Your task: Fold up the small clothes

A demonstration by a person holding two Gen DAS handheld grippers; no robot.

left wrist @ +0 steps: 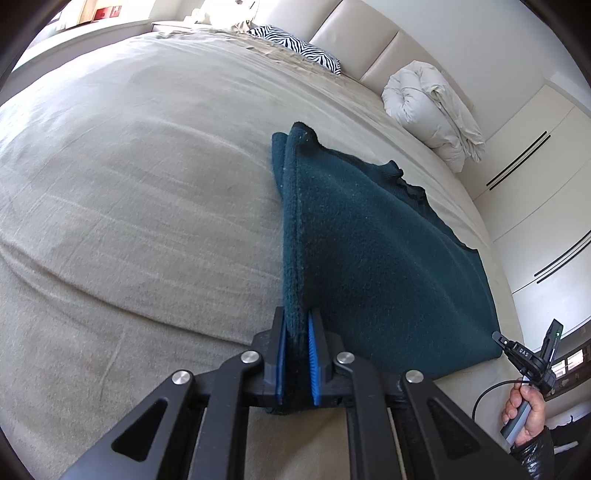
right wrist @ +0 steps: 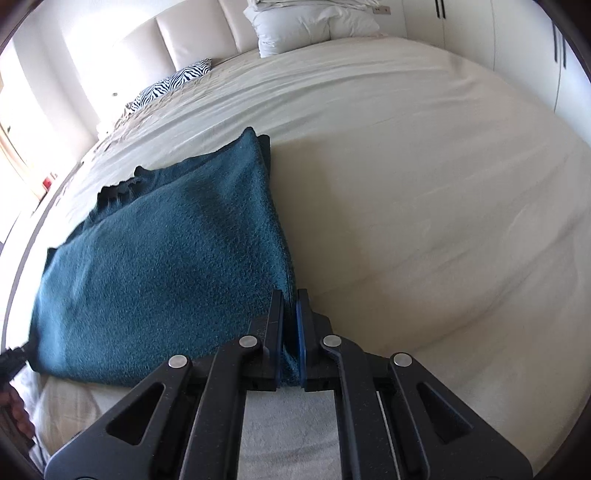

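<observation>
My left gripper (left wrist: 295,332) and right gripper (right wrist: 290,314) each pinch a near corner of the teal garment (left wrist: 369,240) lying on the bed (left wrist: 129,203). It looks thick, soft and floppy (fleece, I'd guess), so corners give the surest hold.

We see a dark teal garment (left wrist: 369,251) of thick, fuzzy knit, matt and nubbly. The bed cover (left wrist: 147,184) under it is smooth beige cloth with faint creases. Our left gripper (left wrist: 297,332) is matt black plastic with shiny round metal rivets and ribbed blue pads (left wrist: 314,354). The headboard (left wrist: 354,33) looks like smooth padded cream leather; the wardrobe doors (left wrist: 535,147) are glossy white.
</observation>
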